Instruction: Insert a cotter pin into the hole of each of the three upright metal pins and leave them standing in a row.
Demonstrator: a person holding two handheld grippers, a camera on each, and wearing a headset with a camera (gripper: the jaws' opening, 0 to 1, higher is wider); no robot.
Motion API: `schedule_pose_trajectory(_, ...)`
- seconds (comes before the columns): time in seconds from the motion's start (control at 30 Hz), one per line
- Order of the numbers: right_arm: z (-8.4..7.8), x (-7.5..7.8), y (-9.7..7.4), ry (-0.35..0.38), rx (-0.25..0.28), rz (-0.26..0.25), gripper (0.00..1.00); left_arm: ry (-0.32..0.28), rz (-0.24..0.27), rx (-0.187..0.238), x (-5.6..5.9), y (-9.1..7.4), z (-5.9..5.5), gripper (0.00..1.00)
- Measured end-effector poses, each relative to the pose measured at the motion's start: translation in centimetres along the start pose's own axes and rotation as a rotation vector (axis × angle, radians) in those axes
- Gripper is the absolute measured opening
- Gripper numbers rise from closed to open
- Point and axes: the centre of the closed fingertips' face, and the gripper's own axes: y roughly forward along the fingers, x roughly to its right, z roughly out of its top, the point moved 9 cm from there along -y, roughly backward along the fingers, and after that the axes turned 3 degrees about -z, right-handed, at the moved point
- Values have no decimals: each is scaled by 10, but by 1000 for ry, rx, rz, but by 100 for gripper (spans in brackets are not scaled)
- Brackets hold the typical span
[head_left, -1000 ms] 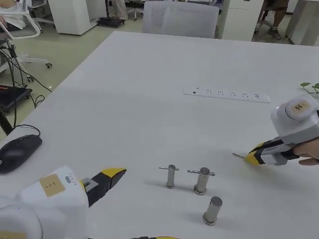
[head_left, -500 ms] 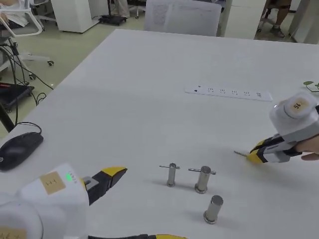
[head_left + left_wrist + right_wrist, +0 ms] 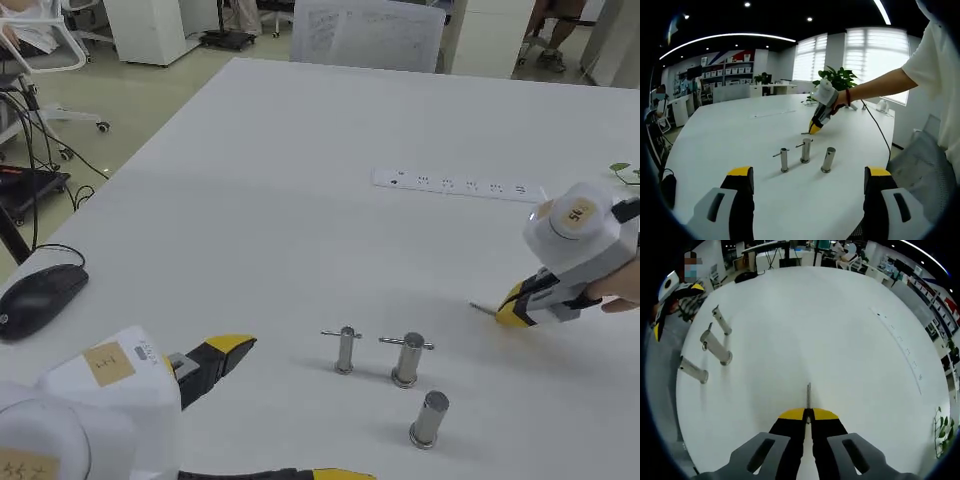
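White table (image 3: 300, 200) is stretching across an open office, and little is changing on it. The right tool (image 3: 808, 412) is still staying clamped tight on a cotter pin (image 3: 808, 394), only tilting a touch, well to the right of the three metal pins. In the head view, the left pin (image 3: 344, 350) and middle pin (image 3: 406, 360) are already carrying cotter pins. The nearest pin (image 3: 428, 419) is standing bare, so one insertion is probably remaining. The left tool (image 3: 807, 172) is hovering wide open, holding nothing.

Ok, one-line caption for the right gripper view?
Right gripper, shut on a cotter pin, points across the white table; three upright metal pins stand to its left.
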Motion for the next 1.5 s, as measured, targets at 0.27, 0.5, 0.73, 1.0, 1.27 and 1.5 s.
schedule_pose_trajectory(0.27, 1, 1, 0, 6, -29, 5, 4, -6, -4, -5, 0, 0, 0, 90)
schedule_pose_trajectory(0.5, 2, -1, 0, -15, -31, -16, 3, -14, -4, -6, 1, 0, 0, 89)
schedule_pose_trajectory(0.73, 14, -3, -3, -48, 11, -56, 3, -26, -1, -1, 0, -1, 1, 88)
schedule_pose_trajectory(1.0, 25, -10, -15, -96, 54, -77, 3, -36, -4, 15, 0, -2, 7, 86)
schedule_pose_trajectory(1.27, 44, -25, -43, -156, 147, -118, 3, -40, -24, 20, 1, 0, 15, 82)
schedule_pose_trajectory(1.5, 56, -45, -68, -200, 233, -142, 3, -55, -55, 40, 1, 5, 27, 75)
